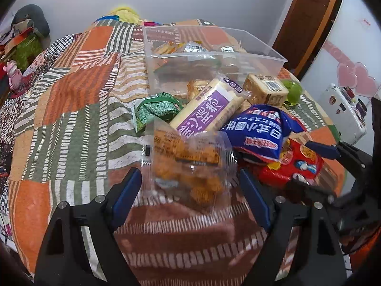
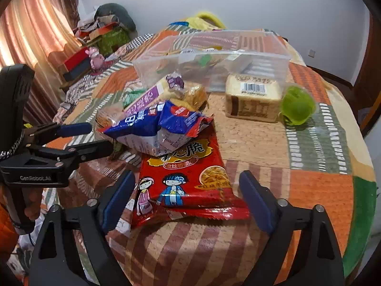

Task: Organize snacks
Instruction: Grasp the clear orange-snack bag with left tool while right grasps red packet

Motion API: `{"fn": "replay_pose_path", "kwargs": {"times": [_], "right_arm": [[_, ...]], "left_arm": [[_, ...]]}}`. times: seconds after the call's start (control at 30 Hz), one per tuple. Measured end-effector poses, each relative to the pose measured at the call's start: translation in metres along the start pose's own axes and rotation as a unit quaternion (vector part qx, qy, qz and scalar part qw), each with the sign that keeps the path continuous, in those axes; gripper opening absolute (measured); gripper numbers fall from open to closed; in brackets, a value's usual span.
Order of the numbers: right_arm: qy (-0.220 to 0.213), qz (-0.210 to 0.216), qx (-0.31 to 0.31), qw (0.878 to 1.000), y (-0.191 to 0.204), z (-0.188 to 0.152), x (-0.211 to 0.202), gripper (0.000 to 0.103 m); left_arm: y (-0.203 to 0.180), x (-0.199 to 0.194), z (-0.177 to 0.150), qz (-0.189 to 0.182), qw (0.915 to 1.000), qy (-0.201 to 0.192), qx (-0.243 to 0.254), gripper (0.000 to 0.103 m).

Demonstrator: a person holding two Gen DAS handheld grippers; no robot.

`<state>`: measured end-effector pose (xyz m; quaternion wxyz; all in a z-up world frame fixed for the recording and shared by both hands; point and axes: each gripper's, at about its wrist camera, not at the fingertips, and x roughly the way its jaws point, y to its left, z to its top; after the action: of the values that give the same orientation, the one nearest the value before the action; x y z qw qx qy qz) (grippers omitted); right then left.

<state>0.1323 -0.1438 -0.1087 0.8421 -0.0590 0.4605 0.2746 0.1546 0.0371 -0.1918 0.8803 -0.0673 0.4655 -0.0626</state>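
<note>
Snack pile on a patchwork quilt [image 1: 71, 100], both grippers spread wide and holding nothing.

The left gripper [image 1: 190, 190] has its jaws apart around a clear bag [image 1: 190, 164] of orange snacks — contact cannot be told, the bag is blurred. The right gripper [image 2: 187, 195] stands open on either side of the red pack [image 2: 188, 183], which lies flat under the blue bag [image 2: 157, 126]. Behind them lie a purple-label pack [image 1: 209, 109], a green pack [image 1: 154, 112], a bread block [image 2: 252, 100] and a green ball [image 2: 297, 104] — all just in front of the clear bin [image 2: 214, 62], which already holds some packets.
</note>
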Motion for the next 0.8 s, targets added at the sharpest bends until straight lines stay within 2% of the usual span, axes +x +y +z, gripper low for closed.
{"fn": "replay_pose_path", "kwargs": {"times": [0.17, 0.27, 0.33, 0.47, 0.6, 0.8], "right_arm": [[0.022, -0.003, -0.003, 1.0, -0.001, -0.002, 0.016, 0.092], [0.013, -0.007, -0.007, 1.0, -0.002, -0.004, 0.016, 0.09], [0.007, -0.011, -0.01, 1.0, -0.003, -0.004, 0.014, 0.086], [0.001, -0.009, -0.01, 1.0, -0.005, -0.006, 0.009, 0.08], [-0.003, 0.003, -0.002, 1.0, -0.011, -0.009, 0.0, 0.062], [-0.016, -0.007, 0.006, 1.0, -0.018, -0.012, -0.016, 0.057]], "left_arm": [[-0.001, 0.018, 0.004, -0.008, 0.9999, 0.012, -0.007, 0.084], [-0.005, 0.021, 0.003, 0.0, 1.0, 0.005, 0.003, 0.08], [-0.007, 0.022, 0.001, 0.008, 0.9999, 0.0, 0.012, 0.068], [-0.006, 0.02, -0.002, -0.007, 0.9999, -0.002, 0.009, 0.067], [-0.006, 0.014, -0.006, -0.011, 0.9999, -0.002, 0.008, 0.065], [-0.013, -0.007, -0.011, -0.014, 0.9996, -0.017, 0.015, 0.063]]}}
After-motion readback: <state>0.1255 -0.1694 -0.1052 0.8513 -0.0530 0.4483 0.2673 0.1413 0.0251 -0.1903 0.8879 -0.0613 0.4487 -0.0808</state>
